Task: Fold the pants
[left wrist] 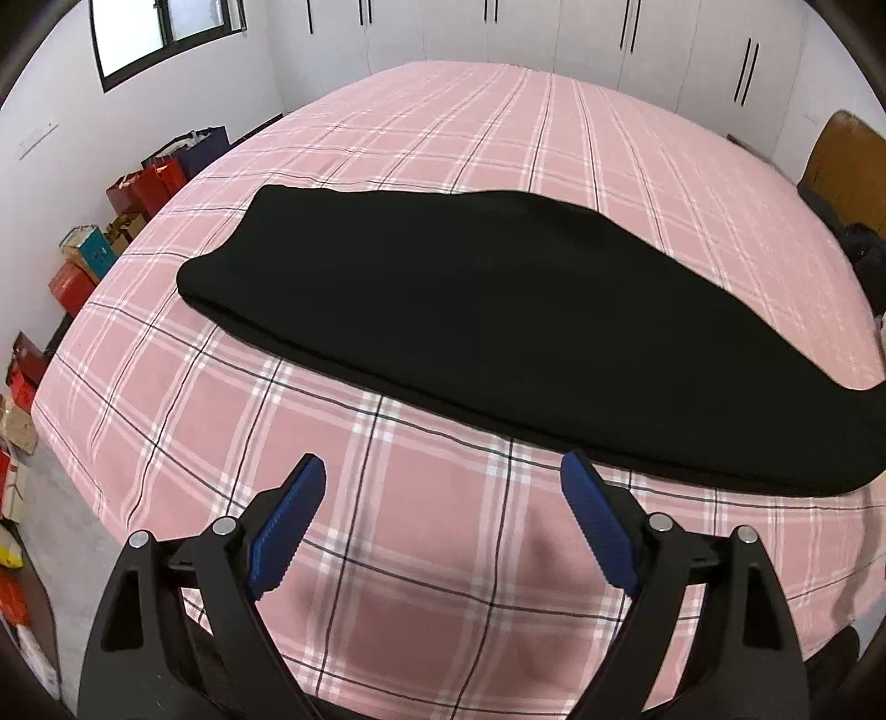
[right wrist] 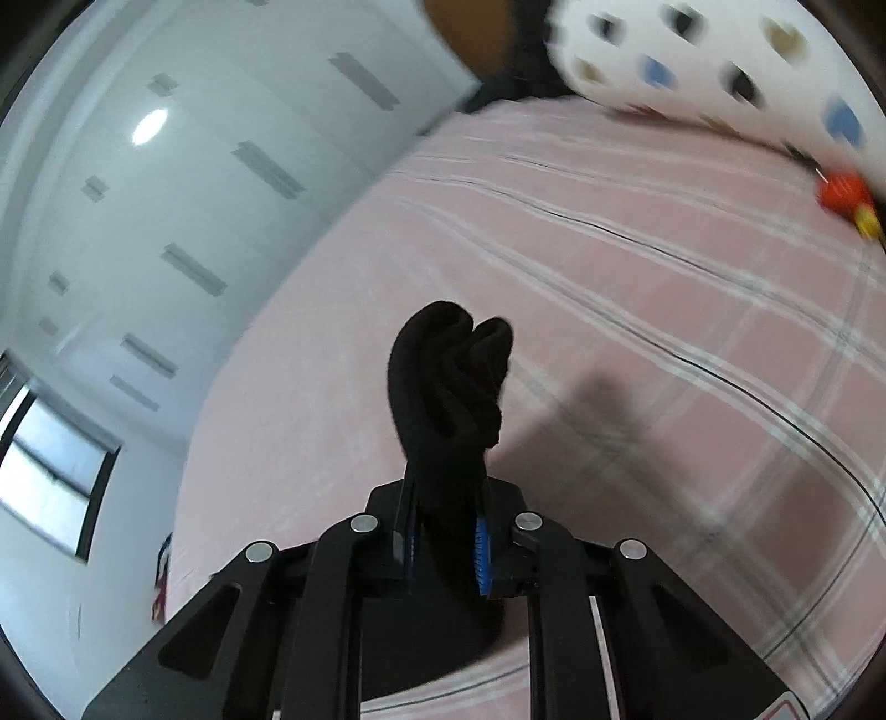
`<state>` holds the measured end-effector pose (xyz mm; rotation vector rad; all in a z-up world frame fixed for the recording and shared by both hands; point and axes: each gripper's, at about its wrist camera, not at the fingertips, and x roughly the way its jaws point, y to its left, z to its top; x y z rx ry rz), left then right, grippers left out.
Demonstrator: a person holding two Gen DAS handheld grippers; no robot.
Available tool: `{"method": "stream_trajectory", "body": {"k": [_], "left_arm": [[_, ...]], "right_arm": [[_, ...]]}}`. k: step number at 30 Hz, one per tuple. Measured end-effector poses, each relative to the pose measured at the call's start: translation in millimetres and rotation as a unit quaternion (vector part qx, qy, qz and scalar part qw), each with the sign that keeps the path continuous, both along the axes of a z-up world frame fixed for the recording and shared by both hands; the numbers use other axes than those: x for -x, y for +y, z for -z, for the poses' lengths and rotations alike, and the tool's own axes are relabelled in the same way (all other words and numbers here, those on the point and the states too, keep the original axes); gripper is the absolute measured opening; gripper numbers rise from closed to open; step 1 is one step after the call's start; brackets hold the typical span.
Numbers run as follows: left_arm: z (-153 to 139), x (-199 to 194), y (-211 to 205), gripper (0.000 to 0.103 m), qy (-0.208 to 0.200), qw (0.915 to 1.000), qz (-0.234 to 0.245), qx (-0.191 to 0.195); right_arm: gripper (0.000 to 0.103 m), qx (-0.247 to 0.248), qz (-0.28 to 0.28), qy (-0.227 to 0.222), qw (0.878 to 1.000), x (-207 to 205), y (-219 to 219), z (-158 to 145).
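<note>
Black pants [left wrist: 498, 315] lie folded lengthwise across a pink plaid bed [left wrist: 387, 554], running from centre left to the right edge of the left wrist view. My left gripper [left wrist: 443, 476] is open and empty, hovering above the sheet just in front of the pants' near edge. My right gripper [right wrist: 443, 526] is shut on a bunched end of the black pants [right wrist: 448, 382], which sticks up between its blue pads [right wrist: 483, 559] above the bed [right wrist: 609, 332]. The rest of the pants is hidden in the right wrist view.
Red and other gift bags and boxes [left wrist: 138, 188] line the floor along the bed's left side. White wardrobes [left wrist: 554, 33] stand behind the bed. A spotted white pillow [right wrist: 720, 66] and a red toy [right wrist: 841, 191] lie at the bed's head.
</note>
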<state>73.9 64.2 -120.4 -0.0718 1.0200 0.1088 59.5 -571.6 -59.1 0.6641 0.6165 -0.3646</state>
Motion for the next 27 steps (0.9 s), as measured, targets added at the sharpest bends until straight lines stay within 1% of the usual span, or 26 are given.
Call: {"method": "stream_trajectory", "body": {"k": [1,2,4,7,9,12,16,19,21,22,25,27], "left_arm": [[-2.2,2.8,4.2,0.085,-0.005,1.0,-0.002,0.003],[-3.5,4.6,6.8,0.085,-0.008,0.9999,-0.003,0.005],[-6.9,9.4,13.4,0.085,-0.017,0.9998,-0.004,0.006],[-13.9,16.5,27.8,0.086,-0.031,0.9995,-0.006,0.005],[-17.2,19.6,37.0,0.086,-0.036,0.9993,-0.008,0.007],[-21.6,24.9,50.2,0.086,-0.048,0.9988,-0.011,0.003],[-27.1,29.5,63.7,0.086,-0.065,0.9977,-0.008,-0.019],[-30.9,29.8,70.3,0.086,-0.077,0.9967,0.006,-0.025],[-31.9,29.7,71.3,0.086,-0.084,0.9956,0.015,-0.037],[-31.8,29.1,71.2,0.086,-0.088,0.995,0.018,-0.044],[-32.7,27.0,72.5,0.086,-0.098,0.9919,0.031,-0.074],[-32.8,27.0,75.6,0.086,-0.101,0.9915,0.034,-0.075]], "right_arm": [[0.014,0.005,-0.012,-0.004,1.0,-4.3,10.2,-9.4],[0.014,0.014,-0.033,-0.012,0.999,-14.4,30.3,-23.1],[0.014,0.025,-0.065,-0.019,0.997,-25.3,57.0,-38.9],[0.014,0.05,-0.127,-0.025,0.99,-55.1,118.8,-61.4],[0.014,0.064,-0.161,-0.023,0.985,-70.3,155.5,-69.8],[0.014,0.083,-0.208,-0.013,0.974,-96.7,212.7,-69.6],[0.014,0.1,-0.26,0.014,0.96,-127.1,277.5,-49.5],[0.014,0.118,-0.293,0.05,0.948,-147.1,326.4,-21.1],[0.014,0.125,-0.307,0.071,0.941,-147.3,351.6,-4.5],[0.014,0.138,-0.314,0.087,0.935,-151.2,365.9,8.4],[0.015,0.159,-0.327,0.123,0.923,-155.9,391.8,43.2],[0.015,0.157,-0.333,0.147,0.918,-159.1,400.5,64.8]]}}
